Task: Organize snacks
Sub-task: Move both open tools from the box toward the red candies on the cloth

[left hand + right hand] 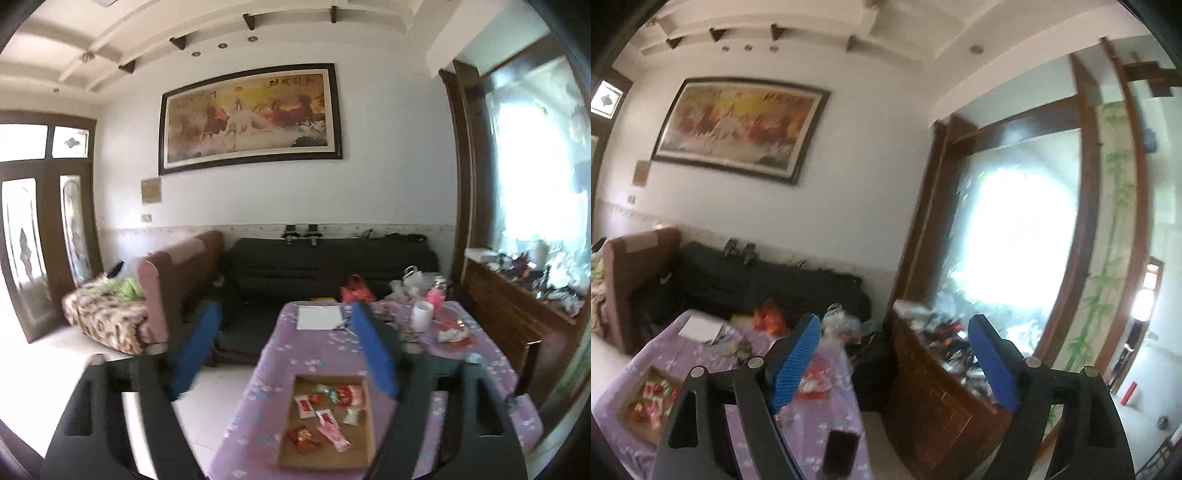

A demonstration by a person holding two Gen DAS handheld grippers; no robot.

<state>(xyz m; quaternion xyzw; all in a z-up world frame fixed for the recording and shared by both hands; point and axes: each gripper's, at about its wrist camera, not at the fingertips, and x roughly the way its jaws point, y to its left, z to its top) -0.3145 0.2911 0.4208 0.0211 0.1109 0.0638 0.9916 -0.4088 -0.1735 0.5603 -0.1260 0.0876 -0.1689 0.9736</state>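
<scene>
Both fingers spread wide, empty, snacks point(327, 413) in cardboard box point(286, 439)

Both wrist views overlook the table point(280, 354) from above

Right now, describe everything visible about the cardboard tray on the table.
The cardboard tray is a shallow, open-topped brown box with low walls. It lies flat on the purple floral tablecloth near the table's close end. Wrapped snacks, mostly red, pink and white, lie scattered inside. No gripper touches it.
</scene>
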